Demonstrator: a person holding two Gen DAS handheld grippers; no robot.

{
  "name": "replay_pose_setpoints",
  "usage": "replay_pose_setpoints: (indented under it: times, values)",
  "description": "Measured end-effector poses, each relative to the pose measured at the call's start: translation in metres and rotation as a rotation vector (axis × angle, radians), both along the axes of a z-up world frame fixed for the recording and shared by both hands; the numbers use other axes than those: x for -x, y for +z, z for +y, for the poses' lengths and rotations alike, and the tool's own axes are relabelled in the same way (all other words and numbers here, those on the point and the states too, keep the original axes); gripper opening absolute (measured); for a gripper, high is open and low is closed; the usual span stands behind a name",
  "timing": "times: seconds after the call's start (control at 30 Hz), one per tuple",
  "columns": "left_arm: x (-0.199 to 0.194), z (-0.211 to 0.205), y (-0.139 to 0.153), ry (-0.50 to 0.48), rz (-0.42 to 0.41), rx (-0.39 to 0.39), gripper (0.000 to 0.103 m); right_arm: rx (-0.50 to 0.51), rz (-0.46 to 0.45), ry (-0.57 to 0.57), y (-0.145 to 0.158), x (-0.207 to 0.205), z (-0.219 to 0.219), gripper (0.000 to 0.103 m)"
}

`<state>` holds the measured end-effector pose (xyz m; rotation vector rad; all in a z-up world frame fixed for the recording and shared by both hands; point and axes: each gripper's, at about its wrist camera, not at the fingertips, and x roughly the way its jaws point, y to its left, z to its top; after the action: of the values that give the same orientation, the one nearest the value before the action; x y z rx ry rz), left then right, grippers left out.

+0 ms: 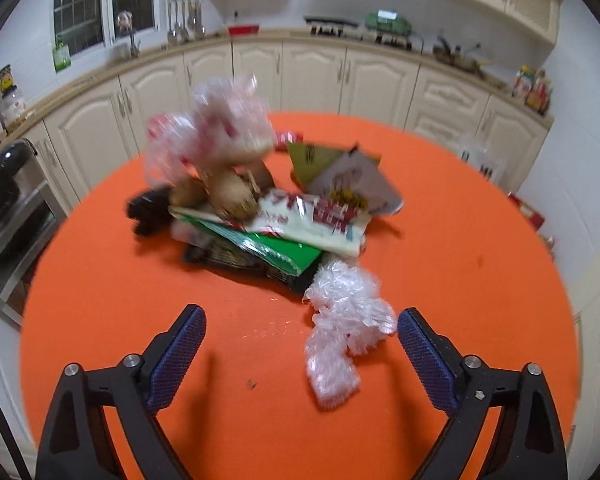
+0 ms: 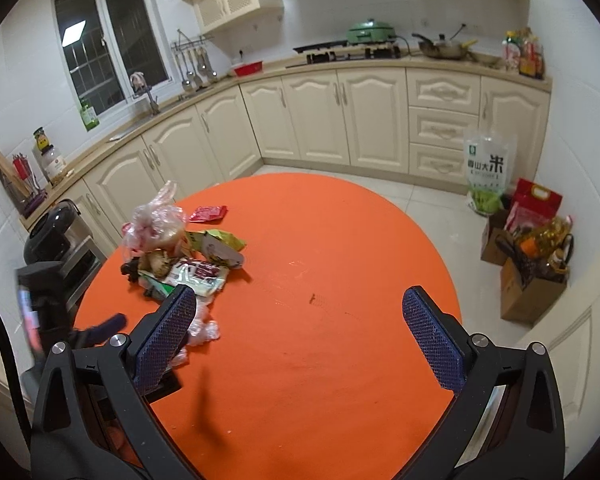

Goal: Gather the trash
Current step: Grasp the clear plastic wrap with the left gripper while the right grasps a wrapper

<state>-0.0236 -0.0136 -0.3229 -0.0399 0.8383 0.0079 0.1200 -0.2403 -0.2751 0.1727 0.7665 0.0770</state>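
Note:
A pile of trash (image 1: pixel 268 216) lies on the round orange table (image 1: pixel 460 280): a pink-and-clear plastic bag (image 1: pixel 216 128), brown lumps, a white-and-red wrapper (image 1: pixel 312 220), a green packet (image 1: pixel 276 248) and an opened carton (image 1: pixel 348 176). A crumpled clear plastic wrap (image 1: pixel 340 328) lies nearest, just inside the right finger of my open, empty left gripper (image 1: pixel 300 344). In the right wrist view the pile (image 2: pixel 184 256) sits at the table's left. My right gripper (image 2: pixel 296 332) is open and empty above the table. The left gripper (image 2: pixel 100 330) shows at the left, blurred.
A red packet (image 2: pixel 208 213) lies apart behind the pile. Cream cabinets (image 2: pixel 320 120) line the walls. A rice bag (image 2: pixel 486 172), a red bag (image 2: pixel 534 204) and cardboard boxes (image 2: pixel 532 284) stand on the floor at right. A black appliance (image 2: pixel 52 236) stands left of the table.

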Motion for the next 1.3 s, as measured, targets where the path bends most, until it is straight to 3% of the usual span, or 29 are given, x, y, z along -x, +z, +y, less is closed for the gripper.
replay_pose_setpoints:
  times: [0.03, 0.07, 0.13, 0.17, 0.2, 0.23, 0.4, 0.63, 0.83, 1.07, 1.2, 1.23, 1.3]
  values:
    - [-0.01, 0.003, -0.003, -0.004, 0.022, -0.001, 0.078, 0.001, 0.004, -0.003, -0.001, -0.002, -0.001, 0.103]
    - [-0.017, 0.002, -0.009, -0.012, 0.034, 0.0, 0.08, 0.001, 0.007, -0.004, -0.001, -0.004, 0.0, 0.103]
    - [-0.019, 0.001, -0.003, -0.054, 0.018, 0.019, 0.055, 0.001, 0.013, -0.004, -0.003, -0.007, -0.002, 0.103]
    - [-0.023, 0.0, -0.001, -0.067, 0.012, 0.023, 0.05, 0.001, 0.019, -0.003, -0.005, -0.009, -0.002, 0.103]
    - [-0.026, 0.001, 0.0, -0.076, 0.009, 0.034, 0.032, -0.002, 0.025, 0.002, -0.007, -0.012, -0.001, 0.103]
    - [-0.029, 0.001, 0.001, -0.083, 0.007, 0.043, 0.027, -0.006, 0.032, 0.008, -0.009, -0.015, 0.001, 0.103]
    - [-0.033, 0.025, -0.007, -0.083, -0.003, 0.103, 0.02, -0.016, 0.065, 0.056, -0.022, -0.029, 0.016, 0.103]
    - [-0.006, 0.049, 0.002, -0.074, -0.038, 0.119, 0.019, -0.008, 0.096, 0.118, -0.036, -0.063, 0.047, 0.103]
    - [0.008, 0.06, 0.01, -0.114, -0.019, 0.184, 0.019, 0.021, 0.135, 0.19, -0.052, -0.096, 0.08, 0.102]
    - [0.032, 0.061, 0.013, -0.114, -0.027, 0.169, 0.019, 0.062, 0.198, 0.227, -0.087, -0.137, 0.103, 0.096]
    - [0.039, 0.069, 0.019, -0.083, -0.047, 0.169, 0.018, 0.086, 0.22, 0.235, -0.101, -0.152, 0.109, 0.064]
    - [0.039, 0.072, 0.02, -0.078, -0.052, 0.172, 0.018, 0.076, 0.222, 0.257, -0.101, -0.151, 0.111, 0.04]
    - [0.041, 0.077, 0.025, -0.07, -0.067, 0.176, 0.018, 0.061, 0.224, 0.278, -0.099, -0.149, 0.113, 0.022]
